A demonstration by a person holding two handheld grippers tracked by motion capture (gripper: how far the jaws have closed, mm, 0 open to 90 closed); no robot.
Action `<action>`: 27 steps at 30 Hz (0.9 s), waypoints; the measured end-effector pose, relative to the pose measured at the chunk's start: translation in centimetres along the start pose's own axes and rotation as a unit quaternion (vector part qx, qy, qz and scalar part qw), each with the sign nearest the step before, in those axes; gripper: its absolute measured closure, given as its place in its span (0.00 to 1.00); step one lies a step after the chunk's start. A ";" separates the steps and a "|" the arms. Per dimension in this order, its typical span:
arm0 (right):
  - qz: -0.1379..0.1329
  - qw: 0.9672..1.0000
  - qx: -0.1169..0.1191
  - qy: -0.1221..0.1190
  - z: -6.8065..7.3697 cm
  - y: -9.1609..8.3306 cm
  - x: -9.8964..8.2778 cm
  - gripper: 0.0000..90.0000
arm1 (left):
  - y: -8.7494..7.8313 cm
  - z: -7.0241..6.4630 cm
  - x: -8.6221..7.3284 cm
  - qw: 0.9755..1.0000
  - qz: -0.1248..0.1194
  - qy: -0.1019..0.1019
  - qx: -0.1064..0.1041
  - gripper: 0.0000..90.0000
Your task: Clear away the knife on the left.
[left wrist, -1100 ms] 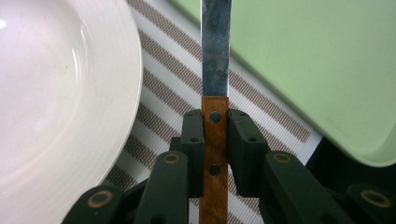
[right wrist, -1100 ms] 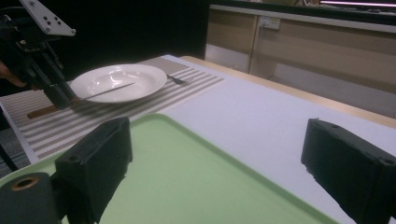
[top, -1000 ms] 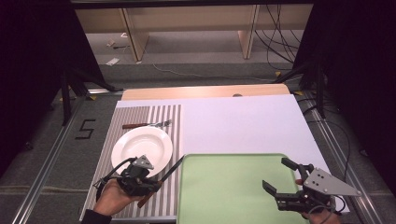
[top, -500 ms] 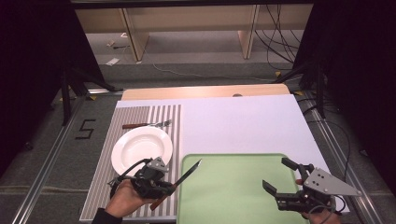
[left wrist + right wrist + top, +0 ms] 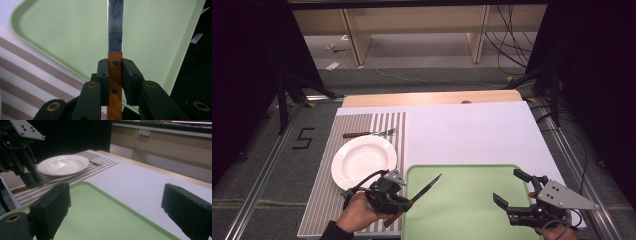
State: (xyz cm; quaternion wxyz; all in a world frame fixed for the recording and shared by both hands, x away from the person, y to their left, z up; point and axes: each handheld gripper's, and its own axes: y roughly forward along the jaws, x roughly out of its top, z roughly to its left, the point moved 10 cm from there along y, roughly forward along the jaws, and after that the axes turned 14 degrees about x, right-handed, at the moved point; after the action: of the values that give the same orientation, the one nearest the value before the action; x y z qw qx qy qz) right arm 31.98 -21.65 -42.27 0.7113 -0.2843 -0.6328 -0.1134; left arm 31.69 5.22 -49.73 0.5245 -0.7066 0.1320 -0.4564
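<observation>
1. Moved since a second ago: the left gripper [image 5: 404, 202] has carried the knife [image 5: 424, 189] from beside the white plate [image 5: 364, 160] over the near-left corner of the green tray [image 5: 472, 200].
2. Its jaws are clamped on the knife's wooden handle [image 5: 115, 82] — the steel blade [image 5: 115, 25] runs straight out from them above the tray's floor, tip pointing toward the tray's far side.
3. The handle's butt sticks out behind the jaws, over the striped placemat [image 5: 324, 200] just left of the tray.
4. The right gripper [image 5: 515, 189] hovers over the tray's near-right corner, jaws wide apart and holding nothing; it has not shifted.
5. A fork [image 5: 369, 133] with a wooden handle lies on the placemat just beyond the plate — both well left of the tray's far edge.
</observation>
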 end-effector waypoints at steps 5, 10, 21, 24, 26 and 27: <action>-0.001 1.000 0.000 0.000 0.0 0.0 0.0 0.11 | 0.5 -0.7 0.5 1.000 0.006 0.007 -0.005 0.86; 0.000 1.000 0.001 -0.001 0.0 0.0 0.0 0.11 | 1.2 -1.7 0.9 1.000 0.016 0.019 -0.014 0.85; 0.000 1.000 0.001 -0.001 0.1 0.0 0.0 0.11 | 2.8 -3.4 1.8 0.998 0.035 0.044 -0.028 0.86; 0.001 1.000 0.001 -0.002 0.1 0.0 0.0 0.11 | 3.0 -3.7 2.1 0.998 0.038 0.049 -0.033 0.86; 0.000 1.000 0.002 -0.003 0.1 0.0 0.0 0.11 | 3.2 -3.9 2.2 0.997 0.039 0.049 -0.035 0.86; 0.000 1.000 0.002 -0.003 0.1 0.0 0.0 0.11 | 3.3 -4.0 2.2 0.997 0.043 0.050 -0.036 0.86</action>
State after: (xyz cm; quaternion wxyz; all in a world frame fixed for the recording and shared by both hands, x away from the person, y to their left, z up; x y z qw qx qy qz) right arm 31.87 -21.59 -42.24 0.7100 -0.2833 -0.6350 -0.1110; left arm 30.69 -0.09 -51.29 0.5101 -0.6953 0.2047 -0.4631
